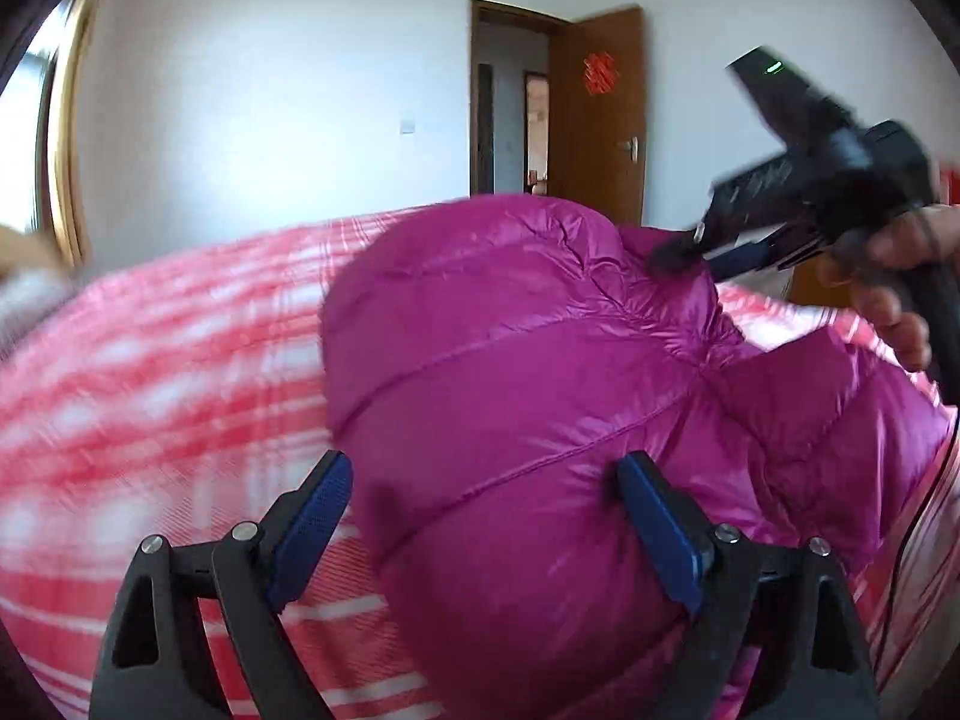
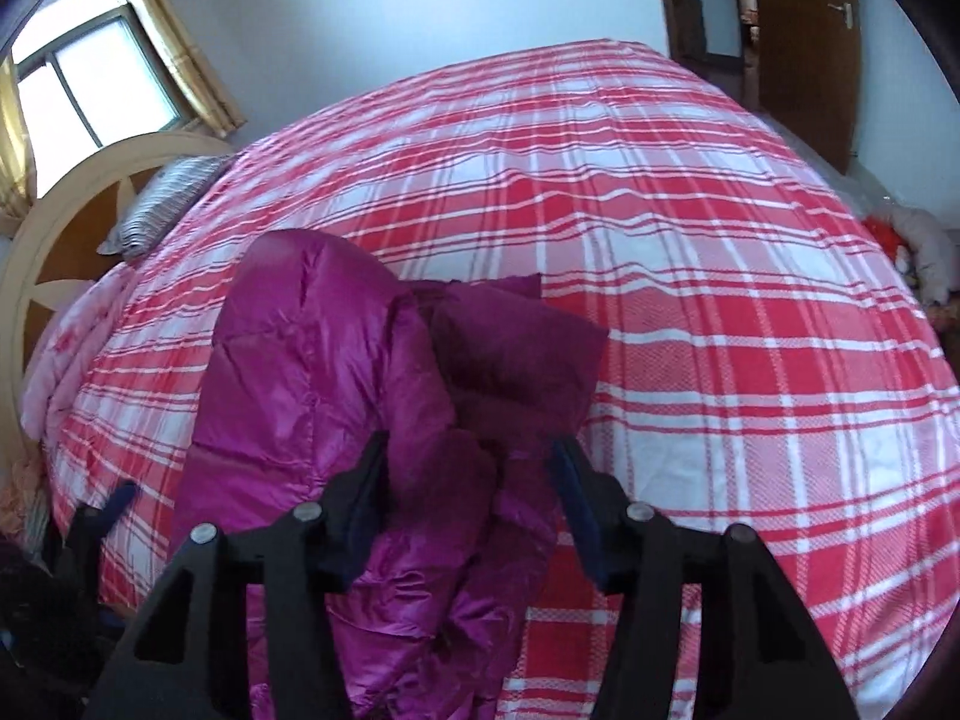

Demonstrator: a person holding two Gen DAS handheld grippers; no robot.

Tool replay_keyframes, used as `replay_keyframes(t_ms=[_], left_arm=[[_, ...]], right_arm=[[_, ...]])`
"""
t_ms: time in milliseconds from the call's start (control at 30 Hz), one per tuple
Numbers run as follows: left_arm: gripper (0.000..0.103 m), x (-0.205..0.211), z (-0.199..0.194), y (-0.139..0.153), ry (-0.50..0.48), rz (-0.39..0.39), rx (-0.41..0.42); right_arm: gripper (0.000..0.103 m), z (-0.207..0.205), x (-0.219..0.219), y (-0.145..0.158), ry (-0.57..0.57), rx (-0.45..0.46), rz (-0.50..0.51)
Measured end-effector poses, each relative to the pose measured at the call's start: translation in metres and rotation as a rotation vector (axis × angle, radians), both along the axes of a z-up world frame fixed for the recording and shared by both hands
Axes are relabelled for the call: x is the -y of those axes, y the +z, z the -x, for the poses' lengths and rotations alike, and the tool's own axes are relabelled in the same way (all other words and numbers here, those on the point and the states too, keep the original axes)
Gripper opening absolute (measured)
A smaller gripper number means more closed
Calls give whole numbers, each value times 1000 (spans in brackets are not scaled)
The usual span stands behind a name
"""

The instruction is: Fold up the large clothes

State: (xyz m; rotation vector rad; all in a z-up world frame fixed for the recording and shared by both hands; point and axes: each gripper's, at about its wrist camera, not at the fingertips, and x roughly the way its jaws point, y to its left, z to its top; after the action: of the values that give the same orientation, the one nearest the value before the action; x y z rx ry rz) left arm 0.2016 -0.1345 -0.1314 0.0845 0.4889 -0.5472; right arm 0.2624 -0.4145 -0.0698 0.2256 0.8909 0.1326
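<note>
A shiny magenta puffer jacket (image 1: 510, 348) lies bunched on a bed with a red and white plaid cover (image 1: 150, 372). My left gripper (image 1: 483, 477) is open, its blue-padded fingers (image 1: 318, 516) set wide around the jacket's near bulge. In that view my right gripper (image 1: 678, 249) reaches in from the right and touches the jacket's top; I cannot tell its opening there. In the right wrist view the right gripper (image 2: 468, 453) is open over the jacket (image 2: 312, 360), with folds of fabric between its fingers (image 2: 360, 498). Part of the left gripper (image 2: 102, 516) shows at lower left.
The plaid bed cover (image 2: 660, 252) spreads wide to the right of the jacket. A grey pillow (image 2: 162, 204) and a curved headboard (image 2: 54, 228) are at the left. A wooden door (image 1: 600, 114) stands open behind the bed. Stuffed items (image 2: 918, 252) lie at the far right.
</note>
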Motion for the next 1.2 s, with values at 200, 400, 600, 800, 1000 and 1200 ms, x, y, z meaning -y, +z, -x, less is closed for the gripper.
replay_keyframes(t_ms=[200,400,600,800,1000,1200], left_arm=[[91,17,-1,-7,-9,15,-10],[92,15,-8,-2,-18,8,-36],[92,-25,-25,30,107,53,31],[92,-10,-85,49,316,-18,-37],[92,29,-120,18,342,-183,-119],[96,38,-124,-6,365,-255,-103]], right_arm=[[84,21,-26,64,-25,167,-253],[85,-5,-56,38,-25,228,-730],[86,-15,-29,0,-234,270,-543],[86,-8,-43,-6,-240,332,-76],[86,-9,-49,-30,-281,295,41],[86,-19,-39,-60,-255,222,-12]])
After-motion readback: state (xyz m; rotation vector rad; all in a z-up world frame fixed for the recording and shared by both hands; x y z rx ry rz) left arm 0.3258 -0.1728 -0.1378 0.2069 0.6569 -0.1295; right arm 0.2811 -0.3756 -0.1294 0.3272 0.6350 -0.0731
